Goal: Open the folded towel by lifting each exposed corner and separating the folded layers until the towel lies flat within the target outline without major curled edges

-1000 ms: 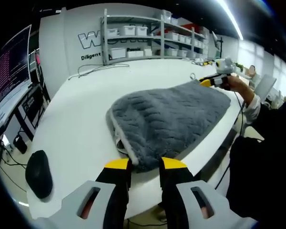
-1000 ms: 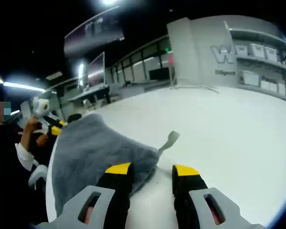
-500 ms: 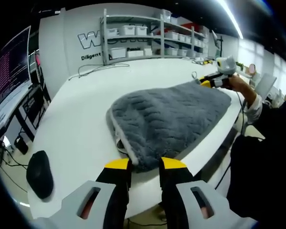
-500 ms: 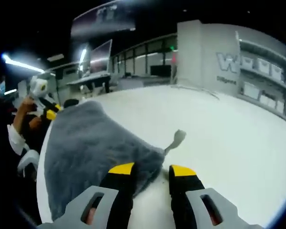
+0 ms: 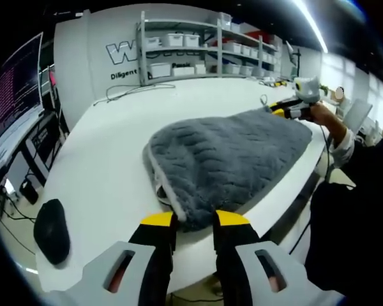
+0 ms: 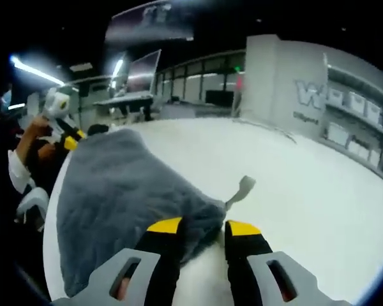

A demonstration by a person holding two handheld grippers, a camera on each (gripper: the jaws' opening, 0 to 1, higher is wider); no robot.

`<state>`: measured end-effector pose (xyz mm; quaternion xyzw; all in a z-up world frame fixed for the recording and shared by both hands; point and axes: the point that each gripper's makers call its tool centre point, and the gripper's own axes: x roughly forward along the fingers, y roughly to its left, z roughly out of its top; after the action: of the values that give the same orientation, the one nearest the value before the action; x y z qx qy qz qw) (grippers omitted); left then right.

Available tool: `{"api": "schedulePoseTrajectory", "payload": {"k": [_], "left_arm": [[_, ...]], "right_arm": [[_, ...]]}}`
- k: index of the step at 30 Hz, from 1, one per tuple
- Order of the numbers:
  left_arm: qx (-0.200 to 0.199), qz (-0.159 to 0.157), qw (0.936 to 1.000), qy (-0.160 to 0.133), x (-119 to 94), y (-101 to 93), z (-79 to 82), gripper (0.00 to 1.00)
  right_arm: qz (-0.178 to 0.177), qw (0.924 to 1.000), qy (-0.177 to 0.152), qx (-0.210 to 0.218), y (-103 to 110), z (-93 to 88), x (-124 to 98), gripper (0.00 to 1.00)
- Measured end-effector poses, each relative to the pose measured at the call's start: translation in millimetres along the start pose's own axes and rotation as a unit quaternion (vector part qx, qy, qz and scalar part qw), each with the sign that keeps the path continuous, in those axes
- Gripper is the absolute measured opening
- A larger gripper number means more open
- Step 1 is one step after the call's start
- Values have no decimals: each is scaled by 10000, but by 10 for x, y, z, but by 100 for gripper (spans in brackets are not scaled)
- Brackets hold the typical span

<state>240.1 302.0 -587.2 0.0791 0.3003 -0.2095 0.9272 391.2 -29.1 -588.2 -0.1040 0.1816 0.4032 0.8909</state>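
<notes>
The grey towel lies folded on the white worktop, a thick plush fabric with a wavy ribbed pile and a paler lining showing along its near folded edge. I judge it soft and limp, light enough to lift by a corner, but bulky: it will sag and drag rather than hold a shape, and the pile should grip well between my pads. The places to take hold are the corners, where the layers part.

My left tool has its two yellow-tipped jaws narrowed around the towel's near corner, with the grey edge between them. My right tool sits at the opposite corner, jaws likewise close together on the fabric edge; a small grey loop tag sticks out just beyond it. In the left gripper view I can see my right tool at the far right corner, and in the right gripper view my left tool at the far end.

The towel runs close to the worktop's right edge, so any spreading there risks an overhang. To the left the white surface is broad and open. A black mouse sits near the left edge, well apart from the towel, and a cable lies at the far side before the shelving.
</notes>
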Motion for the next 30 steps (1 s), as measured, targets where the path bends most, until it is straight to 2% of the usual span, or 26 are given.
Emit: {"api": "schedulePoseTrajectory", "payload": {"k": [3, 13, 23, 30], "left_arm": [[-1, 21, 10000, 15, 0, -20, 2, 22], [-96, -5, 10000, -12, 5, -23, -3, 22], [-145, 45, 9999, 36, 23, -22, -21, 20], [-445, 107, 9989, 45, 37, 13, -31, 17]], "right_arm": [[52, 9995, -22, 308, -16, -22, -1, 29], [347, 9968, -73, 711, 79, -34, 3, 21], [501, 9962, -97, 702, 138, -28, -13, 13], [547, 9976, -117, 402, 175, -11, -21, 8]]}}
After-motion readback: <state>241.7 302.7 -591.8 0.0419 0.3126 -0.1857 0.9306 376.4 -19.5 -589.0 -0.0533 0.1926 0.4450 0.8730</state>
